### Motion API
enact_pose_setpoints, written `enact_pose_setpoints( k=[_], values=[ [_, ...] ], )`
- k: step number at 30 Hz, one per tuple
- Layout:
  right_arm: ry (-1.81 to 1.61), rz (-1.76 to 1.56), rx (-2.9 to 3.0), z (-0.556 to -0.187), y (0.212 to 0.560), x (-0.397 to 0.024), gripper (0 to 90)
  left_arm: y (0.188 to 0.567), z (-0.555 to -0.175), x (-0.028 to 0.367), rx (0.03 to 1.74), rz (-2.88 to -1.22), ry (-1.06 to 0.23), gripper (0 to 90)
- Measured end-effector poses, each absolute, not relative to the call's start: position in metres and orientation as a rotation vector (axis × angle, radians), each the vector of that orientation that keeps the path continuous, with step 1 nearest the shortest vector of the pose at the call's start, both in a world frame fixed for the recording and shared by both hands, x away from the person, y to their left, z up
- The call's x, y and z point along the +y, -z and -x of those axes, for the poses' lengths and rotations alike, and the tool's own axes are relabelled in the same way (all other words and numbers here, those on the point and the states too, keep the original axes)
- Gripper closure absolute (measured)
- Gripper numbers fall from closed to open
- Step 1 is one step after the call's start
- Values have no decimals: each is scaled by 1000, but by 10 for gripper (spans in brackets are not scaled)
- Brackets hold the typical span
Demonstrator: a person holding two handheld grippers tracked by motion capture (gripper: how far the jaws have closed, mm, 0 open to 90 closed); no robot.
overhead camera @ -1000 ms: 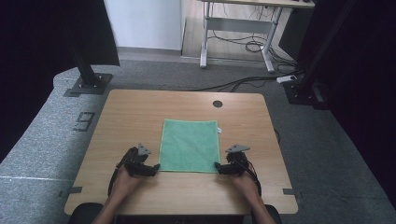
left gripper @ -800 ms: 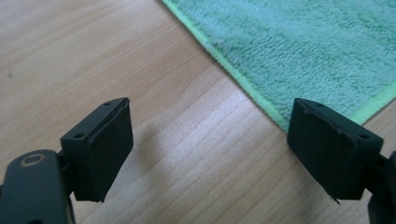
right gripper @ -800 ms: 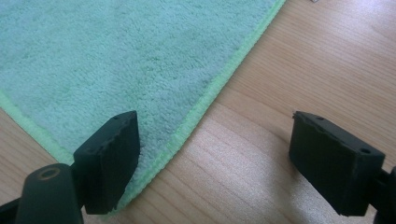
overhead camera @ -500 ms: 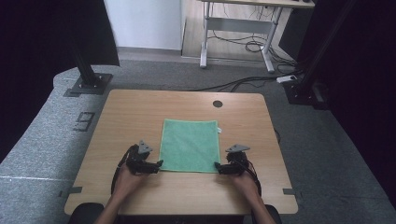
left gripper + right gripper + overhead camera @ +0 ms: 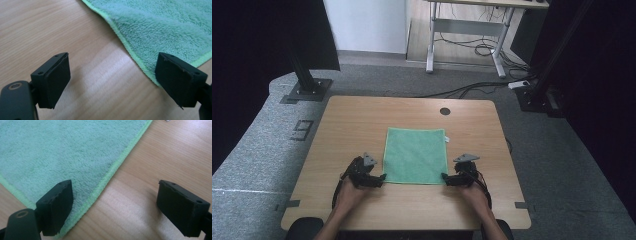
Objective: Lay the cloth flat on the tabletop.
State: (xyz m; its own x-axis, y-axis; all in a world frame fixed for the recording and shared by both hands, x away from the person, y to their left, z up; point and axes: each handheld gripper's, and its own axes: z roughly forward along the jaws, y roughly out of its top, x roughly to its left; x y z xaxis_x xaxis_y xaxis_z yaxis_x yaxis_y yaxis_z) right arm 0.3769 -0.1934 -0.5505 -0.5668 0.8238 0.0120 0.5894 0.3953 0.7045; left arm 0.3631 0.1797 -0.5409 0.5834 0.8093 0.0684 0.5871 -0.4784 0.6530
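Little changed from a second back: same green cloth (image 5: 416, 155), same spot, both grippers parked as before at its near corners. Lying flat and square on the middle of the wooden tabletop (image 5: 357, 120), small white tag at the far right corner. Left gripper (image 5: 380, 177) just beside the near left corner, jaws wide apart with nothing pinched, one jaw over the hem in the left gripper view (image 5: 110, 82). Right gripper (image 5: 445, 178) at the near right corner, jaws likewise spread and empty, one over the cloth edge (image 5: 110, 207). Likely step: lining up to take both near corners. Next, probably: lowering so each hem slides between the jaws, closing together, then lifting evenly, perhaps to fold.
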Motion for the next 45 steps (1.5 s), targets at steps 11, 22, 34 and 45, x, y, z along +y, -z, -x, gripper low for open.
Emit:
enact_pose_setpoints(
  k=[11, 22, 34, 45],
  values=[
    [-961, -1243, 2304, -397, 551, -196, 134, 542, -381, 180, 1146, -2199, -474, 127],
    [-961, -1223, 2326, -397, 547, -198, 162, 532, -375, 182, 1095, -2185, -469, 126],
    [-975, -1187, 2360, -375, 534, -213, 110, 523, -349, 200, 1038, -2216, -436, 76],
    [-942, -1244, 2320, -361, 543, -229, 0, 531, -341, 220, 1080, -2195, -408, 11]
  ],
)
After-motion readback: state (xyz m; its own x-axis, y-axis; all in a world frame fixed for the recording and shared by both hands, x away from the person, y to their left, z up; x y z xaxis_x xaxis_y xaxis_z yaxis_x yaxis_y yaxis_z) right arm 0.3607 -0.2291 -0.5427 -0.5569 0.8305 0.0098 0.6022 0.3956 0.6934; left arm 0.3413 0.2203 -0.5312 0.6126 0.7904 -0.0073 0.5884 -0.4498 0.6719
